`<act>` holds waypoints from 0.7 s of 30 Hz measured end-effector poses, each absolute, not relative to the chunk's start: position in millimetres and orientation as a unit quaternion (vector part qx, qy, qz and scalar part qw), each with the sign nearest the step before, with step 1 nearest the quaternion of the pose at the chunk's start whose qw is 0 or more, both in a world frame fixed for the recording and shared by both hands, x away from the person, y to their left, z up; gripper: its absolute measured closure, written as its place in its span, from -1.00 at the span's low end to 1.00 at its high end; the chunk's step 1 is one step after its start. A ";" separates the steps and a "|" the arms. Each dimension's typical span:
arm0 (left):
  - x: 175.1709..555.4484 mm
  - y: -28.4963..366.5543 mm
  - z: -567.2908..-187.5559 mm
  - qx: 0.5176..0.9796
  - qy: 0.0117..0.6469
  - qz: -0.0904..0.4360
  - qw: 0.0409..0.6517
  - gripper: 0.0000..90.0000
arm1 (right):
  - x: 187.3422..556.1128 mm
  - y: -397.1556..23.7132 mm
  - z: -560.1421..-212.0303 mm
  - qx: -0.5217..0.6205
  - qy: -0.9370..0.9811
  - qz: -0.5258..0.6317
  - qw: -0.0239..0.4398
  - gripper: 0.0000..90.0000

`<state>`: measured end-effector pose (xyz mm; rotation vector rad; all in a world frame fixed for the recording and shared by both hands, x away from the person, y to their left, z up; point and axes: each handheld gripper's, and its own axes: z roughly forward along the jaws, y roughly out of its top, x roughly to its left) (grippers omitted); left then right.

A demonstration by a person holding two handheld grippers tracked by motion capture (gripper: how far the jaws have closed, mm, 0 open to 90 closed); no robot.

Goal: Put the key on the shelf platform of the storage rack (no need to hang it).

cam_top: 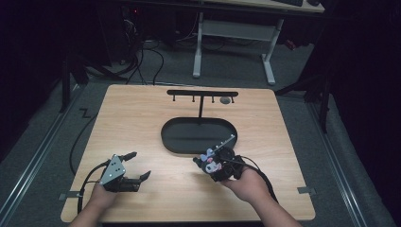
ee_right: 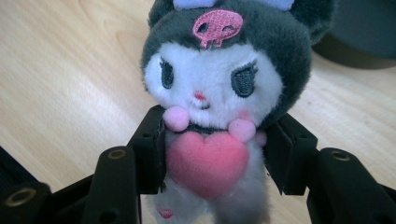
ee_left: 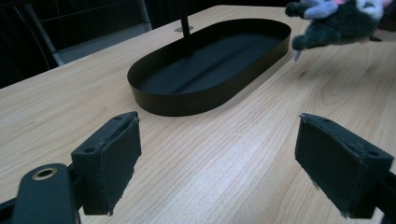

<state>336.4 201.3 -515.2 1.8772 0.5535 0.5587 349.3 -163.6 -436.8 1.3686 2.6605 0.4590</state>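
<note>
1 plush (ee_right: 215, 107) is the work item: a small dark-hooded doll with a white face, a pink skull patch on the hood and a pink heart on its chest. The right gripper (ee_right: 212, 154) holds it by the body, 1 black pad pressed against each side at heart level, head above the jaws. In the high view the plush (cam_top: 209, 161) sits at the front of the right gripper (cam_top: 218, 164), just in front of the near rim of the tray (cam_top: 198, 146). In the left gripper view the plush (ee_left: 336, 23) appears clear of the tabletop (ee_left: 243, 154), beside the tray (ee_left: 187, 100) and not inside it.

Status, judged from these views: the pick-up is done. The grip looks firm and centred. Placement is not yet done.

The tray is a black oval dish with a low wall, and it is empty. A black stand (cam_top: 202, 94) rises from its far side, with a horizontal bar carrying several short hooks; nothing hangs on them. Either the tray or a hook may be the destination; which one cannot be told.

The left gripper (cam_top: 137, 166) rests low over the near left of the tabletop (cam_top: 142, 123), jaws wide apart and holding nothing, well apart from the plush.

Remaining work: carry the plush to the tray or stand, release it, then withdraw.
</note>
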 end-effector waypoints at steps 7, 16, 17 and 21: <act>336.2 201.6 -514.5 0.784 0.231 0.234 0.526 -0.66 | 364.1 -167.6 -424.2 0.459 0.871 0.162 0.070 0.04; 335.9 203.2 -514.2 0.783 0.231 0.233 0.528 -0.66 | 387.7 -177.3 -419.4 0.478 0.859 0.164 0.087 0.04; 335.9 203.2 -514.3 0.783 0.231 0.233 0.528 -0.66 | 390.3 -178.2 -420.0 0.479 0.858 0.165 0.087 0.04; 335.8 203.5 -514.3 0.783 0.231 0.232 0.528 -0.66 | 400.0 -180.3 -422.6 0.484 0.854 0.167 0.087 0.04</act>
